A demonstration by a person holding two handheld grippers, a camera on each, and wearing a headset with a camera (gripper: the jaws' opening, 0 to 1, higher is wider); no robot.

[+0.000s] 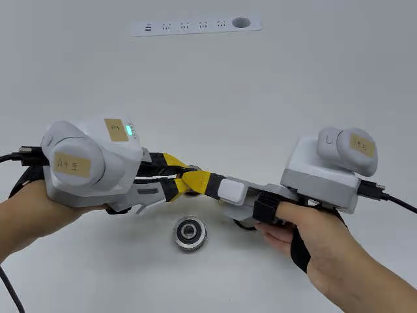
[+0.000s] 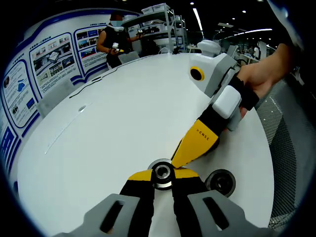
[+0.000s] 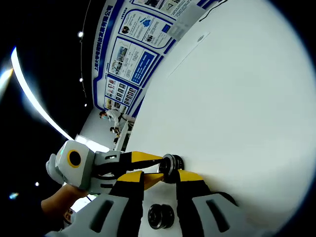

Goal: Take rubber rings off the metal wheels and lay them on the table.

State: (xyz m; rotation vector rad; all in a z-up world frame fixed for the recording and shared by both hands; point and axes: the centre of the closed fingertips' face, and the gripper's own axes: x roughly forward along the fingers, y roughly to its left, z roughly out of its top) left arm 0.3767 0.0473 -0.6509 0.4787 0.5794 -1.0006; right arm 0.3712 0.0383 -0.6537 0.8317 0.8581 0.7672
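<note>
The left gripper (image 2: 163, 176) has its jaws closed narrow on a small metal wheel (image 2: 163, 171) and holds it just above the table (image 1: 273, 91), I think to keep it steady. The right gripper (image 3: 161, 177) comes from the right and its yellow tips touch the rim of the same wheel, where the black rubber ring (image 3: 176, 163) sits. Its jaws stand only a little apart, but I cannot tell if they already pinch the ring. The two tools meet tip to tip, so one can hold while the other pulls. A second wheel (image 1: 190, 233) lies flat on the table, near the person, and its ring seems to be on.
</note>
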